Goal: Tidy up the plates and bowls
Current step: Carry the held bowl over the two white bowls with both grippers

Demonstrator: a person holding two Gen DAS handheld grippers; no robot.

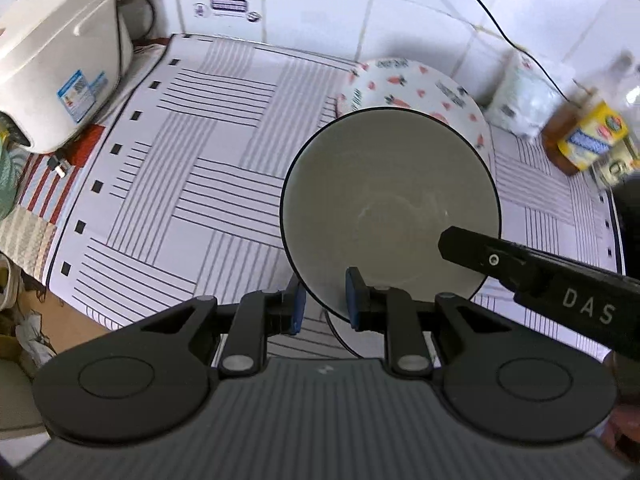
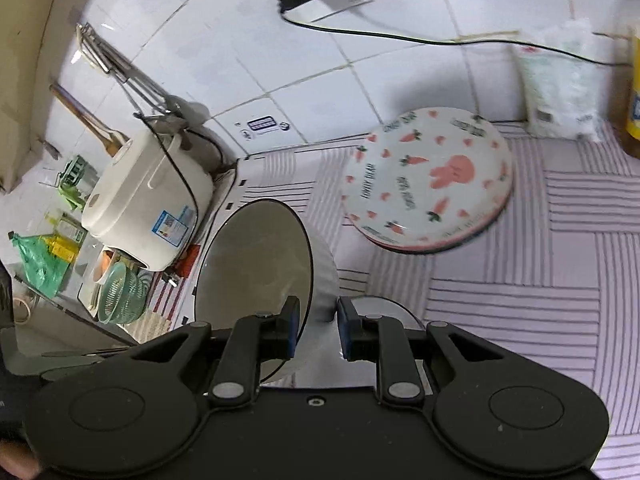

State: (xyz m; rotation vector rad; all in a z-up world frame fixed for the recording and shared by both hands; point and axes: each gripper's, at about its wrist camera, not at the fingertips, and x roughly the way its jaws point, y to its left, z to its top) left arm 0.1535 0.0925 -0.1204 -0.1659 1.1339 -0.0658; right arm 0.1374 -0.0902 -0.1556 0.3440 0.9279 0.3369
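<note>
Two grippers are at work, one in each of my hands, both angled down toward the counter. My left gripper [image 1: 326, 304] sits at bottom centre of the left wrist view, its blue pads pinching the near rim of a pale bowl [image 1: 390, 208] with a dark rim: one pad outside the wall, one inside. That bowl fills the centre of the frame, held above the striped mat [image 1: 192, 184]. My right gripper [image 1: 540, 280] enters the same frame from the lower right as a black bar lettered "DAS", its tip over the bowl's right edge; from here I cannot tell how its jaws stand.

In the right wrist view, the right gripper [image 2: 318, 330] is at bottom centre, its pads nipped on the wall of a ribbed white bowl [image 2: 256, 280] that is tilted on edge, its grey inside facing left. A rounded white shape lies just behind the right pad; I cannot tell what it is.

Count:
- Bowls gripped: one in each view; whether they are the same bowl I cannot tell.
- Carrot-and-rabbit plate [image 2: 428, 184]: one, right of centre in the right wrist view, on the mat near the tiled wall [image 2: 360, 60]. Dark and pink edges show under it; the number stacked is unclear. The left wrist view shows it [image 1: 404, 88] just behind the held bowl.
- White rice cooker [image 2: 148, 208]: one, at left.
- Green strainer basket [image 2: 122, 296]: one, lower left.
- Yellow-labelled bottle [image 1: 592, 136]: one, right edge of the left wrist view, beside a white packet [image 1: 524, 104].
</note>
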